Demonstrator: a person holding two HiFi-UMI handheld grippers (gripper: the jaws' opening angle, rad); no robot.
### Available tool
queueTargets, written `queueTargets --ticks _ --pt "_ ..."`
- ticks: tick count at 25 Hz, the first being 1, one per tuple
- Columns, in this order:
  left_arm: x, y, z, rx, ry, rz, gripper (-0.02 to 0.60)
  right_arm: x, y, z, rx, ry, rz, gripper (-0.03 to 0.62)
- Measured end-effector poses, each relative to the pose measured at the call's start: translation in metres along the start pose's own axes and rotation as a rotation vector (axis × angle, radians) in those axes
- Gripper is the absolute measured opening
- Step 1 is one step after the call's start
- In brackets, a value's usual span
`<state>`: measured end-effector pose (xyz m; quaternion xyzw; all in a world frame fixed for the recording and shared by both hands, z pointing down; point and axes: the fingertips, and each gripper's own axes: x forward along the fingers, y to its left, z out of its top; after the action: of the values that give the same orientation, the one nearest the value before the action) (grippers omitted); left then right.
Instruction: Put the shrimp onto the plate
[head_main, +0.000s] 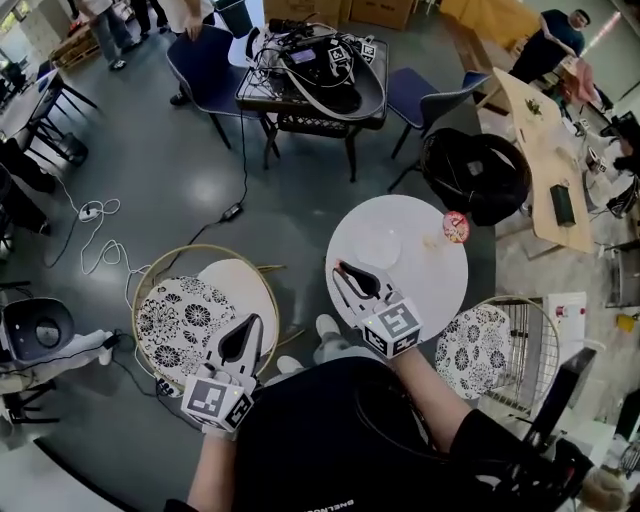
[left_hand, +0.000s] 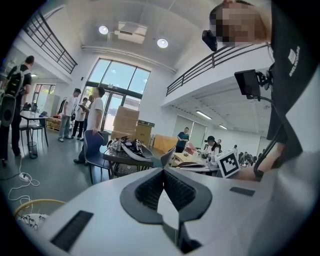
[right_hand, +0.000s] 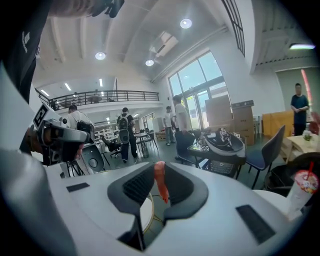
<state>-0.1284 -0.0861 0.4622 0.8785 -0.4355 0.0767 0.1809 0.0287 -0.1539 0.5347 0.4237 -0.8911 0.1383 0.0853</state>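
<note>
The shrimp (right_hand: 160, 186) hangs thinly pinched in our right tongs (right_hand: 157, 169), left tongs (left_hand: 163, 186) closed on nothing, so we risk dropping it short of the plate (head_main: 361, 245).

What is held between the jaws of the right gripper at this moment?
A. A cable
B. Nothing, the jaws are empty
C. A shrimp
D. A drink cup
C: in the right gripper view, the right gripper has its jaws closed on a slim orange-pink shrimp, which stands upright between the dark pads.
</note>
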Motion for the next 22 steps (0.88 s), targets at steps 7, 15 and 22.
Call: queueTargets --ticks 7,15,22 --pt "0.025 -0.003 0.001 -0.003 0.03 0.014 0.005 0.014 -0.046 -0.035 0.018 0.075 -0.02 0.071" --pt "0.047 -0.004 0.002 0.002 0.045 0.048 0.005 0.026 -0.09 -0.079 0.044 0.165 -0.06 0.071" --pt "0.06 -0.008 -0.001 0.016 0.07 0.069 0.006 0.03 -0.123 -0.129 0.046 0.287 -0.106 0.071"
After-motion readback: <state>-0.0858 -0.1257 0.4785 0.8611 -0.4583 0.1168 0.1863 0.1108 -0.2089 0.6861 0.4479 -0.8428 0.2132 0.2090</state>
